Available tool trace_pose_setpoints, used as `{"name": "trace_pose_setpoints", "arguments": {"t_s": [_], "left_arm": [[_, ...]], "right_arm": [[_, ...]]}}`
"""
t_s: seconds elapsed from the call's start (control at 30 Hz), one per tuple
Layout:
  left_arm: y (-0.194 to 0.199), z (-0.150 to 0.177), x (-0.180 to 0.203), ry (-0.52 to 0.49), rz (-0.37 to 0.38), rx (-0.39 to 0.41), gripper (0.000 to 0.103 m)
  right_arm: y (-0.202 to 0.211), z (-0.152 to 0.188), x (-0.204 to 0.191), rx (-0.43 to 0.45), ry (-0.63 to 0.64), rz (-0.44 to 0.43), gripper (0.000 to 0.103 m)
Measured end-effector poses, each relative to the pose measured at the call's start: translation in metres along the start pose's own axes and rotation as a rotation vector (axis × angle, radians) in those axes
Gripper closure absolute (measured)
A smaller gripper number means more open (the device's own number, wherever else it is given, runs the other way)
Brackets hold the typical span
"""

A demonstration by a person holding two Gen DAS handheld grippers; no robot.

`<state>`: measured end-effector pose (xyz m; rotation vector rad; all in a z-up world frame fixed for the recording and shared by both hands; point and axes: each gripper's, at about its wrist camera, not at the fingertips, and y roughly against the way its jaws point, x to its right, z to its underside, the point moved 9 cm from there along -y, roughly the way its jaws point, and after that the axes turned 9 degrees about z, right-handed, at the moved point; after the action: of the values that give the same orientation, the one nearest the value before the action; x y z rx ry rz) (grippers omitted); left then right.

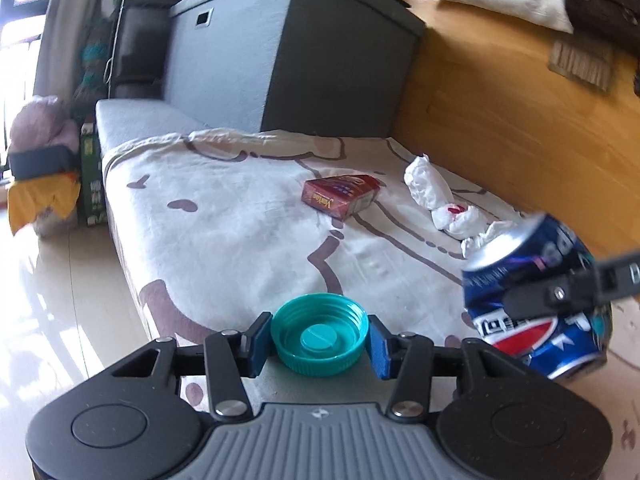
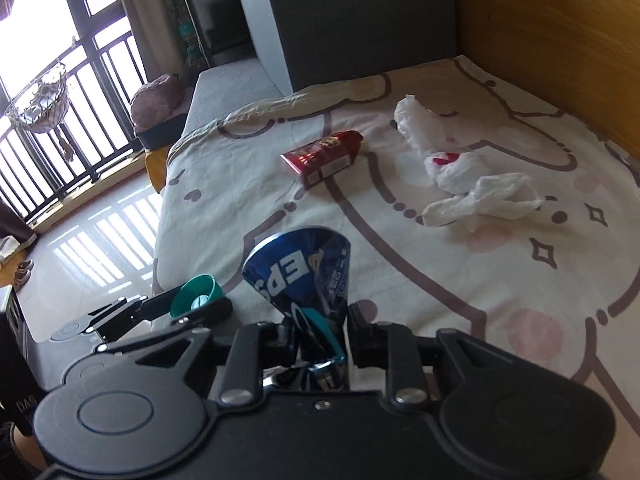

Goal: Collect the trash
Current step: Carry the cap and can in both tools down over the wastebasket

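My left gripper (image 1: 319, 342) is shut on a teal bottle cap (image 1: 319, 338), held above the near edge of the bed; the cap also shows in the right wrist view (image 2: 196, 295). My right gripper (image 2: 320, 340) is shut on a crushed blue Pepsi can (image 2: 306, 274), held just right of the left gripper; the can also shows in the left wrist view (image 1: 536, 300). A red cigarette box (image 1: 340, 196) (image 2: 322, 156) lies on the bed further ahead. Crumpled white tissues with a red spot (image 1: 444, 200) (image 2: 460, 168) lie to its right.
The bed has a white sheet with brown cartoon lines (image 2: 440, 280). A wooden headboard (image 1: 520, 120) runs along the right. A grey cabinet (image 1: 280, 52) stands at the far end. A shiny tiled floor (image 1: 60, 300) and a window with bars (image 2: 60, 60) are on the left.
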<state>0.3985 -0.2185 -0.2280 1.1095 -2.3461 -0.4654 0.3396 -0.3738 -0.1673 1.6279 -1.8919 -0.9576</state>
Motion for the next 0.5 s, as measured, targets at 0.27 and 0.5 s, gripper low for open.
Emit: {"name": "trace_pose_setpoints", "arguments": {"t_s": [0.27, 0.5], "left_arm": [[0.030, -0.008, 0.002, -0.017, -0.056, -0.004, 0.053], [0.071, -0.018, -0.004, -0.013, -0.095, -0.022, 0.053]], "right_arm": [[0.020, 0.006, 0.003, 0.059, -0.020, 0.025, 0.078], [0.039, 0.009, -0.017, 0.113, 0.004, 0.035, 0.078]]}}
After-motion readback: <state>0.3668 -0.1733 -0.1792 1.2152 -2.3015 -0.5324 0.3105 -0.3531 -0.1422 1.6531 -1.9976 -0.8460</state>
